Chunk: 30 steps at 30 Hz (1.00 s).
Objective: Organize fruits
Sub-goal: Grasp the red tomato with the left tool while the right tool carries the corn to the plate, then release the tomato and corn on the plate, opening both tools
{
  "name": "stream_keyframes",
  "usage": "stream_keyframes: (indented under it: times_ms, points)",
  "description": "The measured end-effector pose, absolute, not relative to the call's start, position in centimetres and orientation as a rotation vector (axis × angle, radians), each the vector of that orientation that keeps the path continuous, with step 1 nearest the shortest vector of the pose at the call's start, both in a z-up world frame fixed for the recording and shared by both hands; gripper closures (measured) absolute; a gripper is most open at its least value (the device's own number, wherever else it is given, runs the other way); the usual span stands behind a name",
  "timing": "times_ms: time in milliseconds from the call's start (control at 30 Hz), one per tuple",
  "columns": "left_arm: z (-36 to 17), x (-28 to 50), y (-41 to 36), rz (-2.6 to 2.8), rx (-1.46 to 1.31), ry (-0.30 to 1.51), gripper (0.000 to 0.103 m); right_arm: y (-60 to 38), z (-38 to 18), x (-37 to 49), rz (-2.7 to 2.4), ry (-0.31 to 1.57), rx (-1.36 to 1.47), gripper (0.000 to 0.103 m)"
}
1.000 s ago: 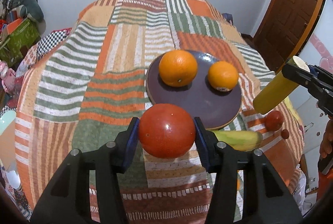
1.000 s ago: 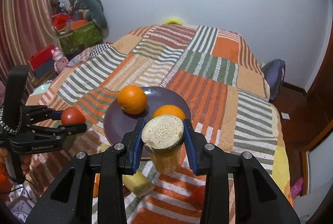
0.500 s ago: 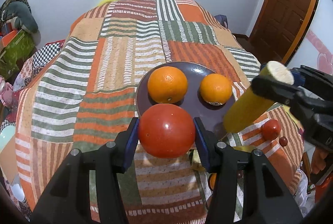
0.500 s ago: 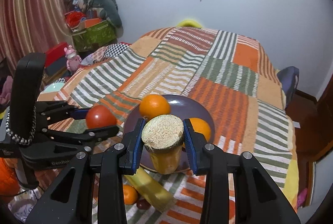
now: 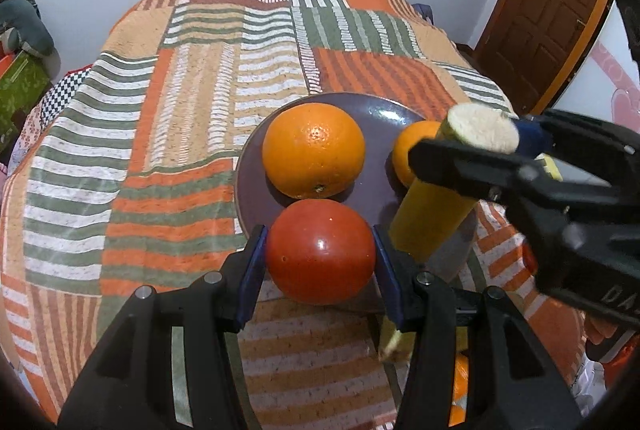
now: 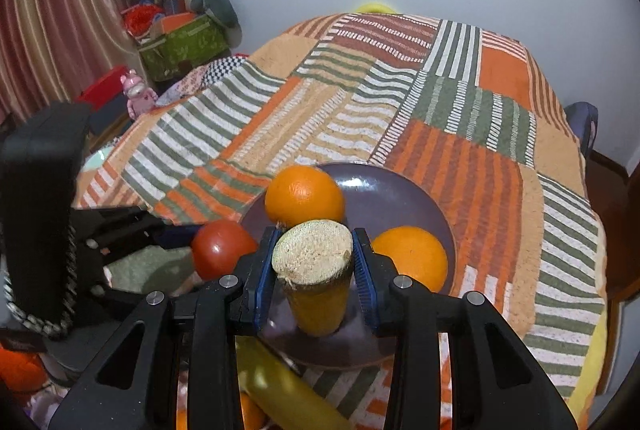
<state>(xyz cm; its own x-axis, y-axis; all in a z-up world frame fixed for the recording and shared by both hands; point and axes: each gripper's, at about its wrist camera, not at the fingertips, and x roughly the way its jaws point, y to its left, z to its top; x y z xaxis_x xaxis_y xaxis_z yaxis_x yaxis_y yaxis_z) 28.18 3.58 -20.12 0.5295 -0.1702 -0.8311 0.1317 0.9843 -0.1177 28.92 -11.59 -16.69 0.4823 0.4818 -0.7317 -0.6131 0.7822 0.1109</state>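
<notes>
My left gripper (image 5: 320, 262) is shut on a red tomato (image 5: 320, 250) and holds it over the near rim of the dark purple plate (image 5: 376, 114). My right gripper (image 6: 314, 270) is shut on a yellow cut stalk piece (image 6: 316, 282), held upright over the plate's near side (image 6: 400, 186). Two oranges lie on the plate: a large one (image 5: 314, 150) and a smaller one (image 5: 412, 150) partly hidden behind the stalk piece (image 5: 448, 182). In the right wrist view the tomato (image 6: 222, 248) sits just left of the stalk, the oranges (image 6: 304, 196) (image 6: 412, 256) beyond it.
The plate rests on a striped patchwork cloth (image 5: 192, 102) over a round table. Another yellow stalk piece (image 6: 288, 390) and small orange fruits (image 6: 248, 410) lie below near the table's front edge. A wooden door (image 5: 548, 2) stands at right; boxes and clutter (image 6: 180, 38) at left.
Both grippers have moved forward and lower over the plate with their loads. The right gripper's stalk piece came in from the right and now stands close beside the tomato.
</notes>
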Motion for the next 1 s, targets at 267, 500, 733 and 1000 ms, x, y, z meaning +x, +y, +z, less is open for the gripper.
stream_keyframes:
  times_ms: [267, 500, 733, 1000]
  points:
    - [-21.1, 29.7, 3.4, -0.192, -0.034, 1.012, 0.052, -11.0, -16.7, 30.5, 0.603, 0.806, -0.225, 0.070]
    - [-22.2, 30.9, 3.6, -0.184, -0.054, 1.063, 0.052, -10.5, -17.1, 31.0, 0.596, 0.816, -0.270, 0.057]
    - [-20.5, 29.6, 3.6, -0.156, -0.037, 0.975, 0.025, -10.6, -17.3, 30.6, 0.585, 0.816, -0.285, 0.054]
    - [-18.6, 28.0, 3.5, -0.146, -0.017, 0.940, 0.022, -12.0, -15.5, 28.6, 0.567, 0.766, -0.283, 0.045]
